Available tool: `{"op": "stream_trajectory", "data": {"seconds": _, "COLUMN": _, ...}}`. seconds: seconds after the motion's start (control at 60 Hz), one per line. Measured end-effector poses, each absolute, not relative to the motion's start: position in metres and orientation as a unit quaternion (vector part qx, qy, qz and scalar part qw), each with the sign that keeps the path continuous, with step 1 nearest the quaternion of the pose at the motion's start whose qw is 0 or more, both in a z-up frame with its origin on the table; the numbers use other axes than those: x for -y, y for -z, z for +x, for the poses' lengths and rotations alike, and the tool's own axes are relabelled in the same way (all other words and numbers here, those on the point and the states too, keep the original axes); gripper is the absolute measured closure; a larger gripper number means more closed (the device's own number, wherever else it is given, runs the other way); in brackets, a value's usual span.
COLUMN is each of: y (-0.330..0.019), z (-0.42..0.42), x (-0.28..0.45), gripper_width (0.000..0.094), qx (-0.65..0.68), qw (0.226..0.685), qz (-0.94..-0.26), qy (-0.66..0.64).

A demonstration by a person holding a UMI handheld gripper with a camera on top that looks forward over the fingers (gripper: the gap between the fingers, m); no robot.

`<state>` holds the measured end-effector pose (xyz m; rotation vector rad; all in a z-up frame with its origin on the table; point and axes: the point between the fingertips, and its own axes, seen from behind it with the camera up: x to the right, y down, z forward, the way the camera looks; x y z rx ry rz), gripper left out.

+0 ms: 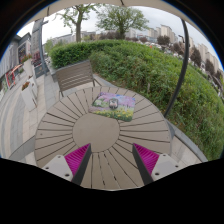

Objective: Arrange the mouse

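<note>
1. Mouse: can't make one out anywhere; if it's on the mat, it's too small to tell.
2. Printed mat (pixel 114 104) lies flat on far-right part of round slatted wooden table (pixel 70 130); pattern on it (greens, purples) not readable.
3. Gripper (pixel 110 160) hangs over near edge of table, fingers spread wide w/ nothing between them but bare slats; magenta pads (pixel 76 157) face inward. Finger bases cut off at bottom.
4. Mat is beyond the fingers, well apart from them, slightly right of centre.
5. Wooden chair (pixel 74 76) stands at far-left side of table, its back toward table's far edge; legs mostly hidden.
6. Green hedge (pixel 165 75) runs along right side & behind table.
7. Thin dark pole (pixel 183 60) rises through hedge at right.
8. Paved walkway (pixel 15 115) at left; items along it too small to ID.
9. Trees (pixel 118 18) & buildings (pixel 165 35) far off.
</note>
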<state>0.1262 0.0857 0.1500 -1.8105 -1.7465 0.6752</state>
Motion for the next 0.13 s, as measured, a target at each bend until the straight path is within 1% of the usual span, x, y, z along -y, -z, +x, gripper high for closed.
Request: {"op": "stream_trajectory", "data": {"seconds": 0.133, "y": -0.1471, "z": 0.1331, "x": -0.0916, "gripper_width": 0.0088, "qx": 0.642, "qw": 0.270, "qz": -0.674, "qy": -0.247}}
